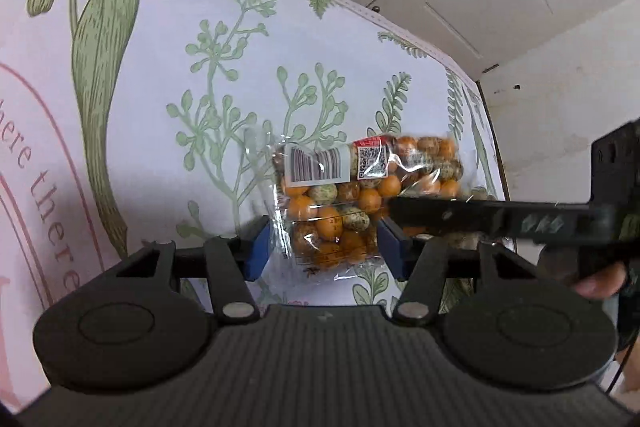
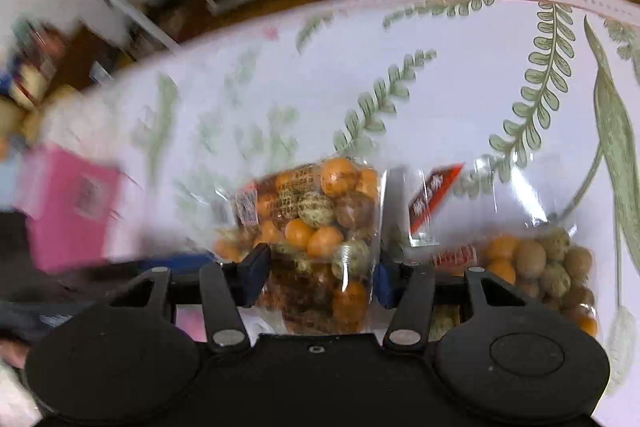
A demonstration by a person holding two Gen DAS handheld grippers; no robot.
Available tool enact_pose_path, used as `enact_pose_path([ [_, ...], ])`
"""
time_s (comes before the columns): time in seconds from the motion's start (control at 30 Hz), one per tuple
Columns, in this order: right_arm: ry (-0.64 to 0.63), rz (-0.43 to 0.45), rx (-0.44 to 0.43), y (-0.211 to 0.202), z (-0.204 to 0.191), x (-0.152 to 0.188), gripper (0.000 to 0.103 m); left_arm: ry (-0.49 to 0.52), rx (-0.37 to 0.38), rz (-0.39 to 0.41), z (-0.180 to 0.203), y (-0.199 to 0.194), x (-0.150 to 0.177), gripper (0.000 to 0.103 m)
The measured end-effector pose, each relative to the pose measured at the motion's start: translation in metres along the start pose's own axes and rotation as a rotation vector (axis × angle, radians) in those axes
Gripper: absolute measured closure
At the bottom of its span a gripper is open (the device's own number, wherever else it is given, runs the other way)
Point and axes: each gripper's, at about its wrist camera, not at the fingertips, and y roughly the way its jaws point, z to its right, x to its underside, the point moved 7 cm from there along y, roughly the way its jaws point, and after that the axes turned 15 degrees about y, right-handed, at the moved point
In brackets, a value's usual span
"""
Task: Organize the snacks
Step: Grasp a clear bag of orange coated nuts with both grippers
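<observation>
Two claws angled steeply down, left claw (image 1: 324,239) and right claw (image 2: 320,267) each clenched around a snack bag (image 1: 340,211).

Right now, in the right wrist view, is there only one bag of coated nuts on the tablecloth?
No, two clear bags show: one bag of coated nuts between the right tongs, and a second bag beside it.

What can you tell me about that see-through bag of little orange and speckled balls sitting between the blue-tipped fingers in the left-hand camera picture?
The snack bag is a clear, crinkly plastic pouch packed with round orange, brown and speckled green pieces. A white barcode label and a red-edged QR sticker sit near its far end. It lies flat on the floral tablecloth, its near end between the left gripper fingers, whose blue pads sit against its sides. A black bar crosses over its right part.
</observation>
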Motion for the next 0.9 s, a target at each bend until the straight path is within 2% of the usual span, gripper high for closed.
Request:
enact_pose_path([
  [0.13, -0.071, 0.036, 0.045, -0.007, -0.008, 0.006, 0.045, 0.021, 0.008, -0.002, 0.0, 0.0, 0.002, 0.049],
  [0.3, -0.042, 0.039, 0.137, -0.009, -0.002, 0.02, 0.037, 0.088, -0.038, -0.039, 0.009, -0.004, 0.007, 0.049],
  [0.47, 0.104, 0.076, 0.093, -0.018, -0.004, 0.044, 0.04, 0.05, -0.083, -0.089, 0.01, -0.024, 0.022, 0.047],
  [0.57, 0.119, 0.01, 0.012, -0.015, -0.009, 0.073, 0.035, 0.035, -0.115, -0.096, 0.007, -0.037, 0.033, 0.045],
  [0.63, 0.058, -0.041, -0.015, -0.015, -0.012, 0.088, 0.034, 0.008, -0.127, -0.099, 0.004, -0.044, 0.04, 0.045],
  [0.7, -0.053, -0.054, 0.0, -0.02, -0.015, 0.098, 0.031, -0.011, -0.12, -0.107, 0.004, -0.049, 0.046, 0.045],
  [0.9, -0.482, 0.057, 0.143, -0.048, -0.035, 0.105, 0.012, -0.078, -0.082, -0.134, 0.015, -0.062, 0.065, 0.045],
])
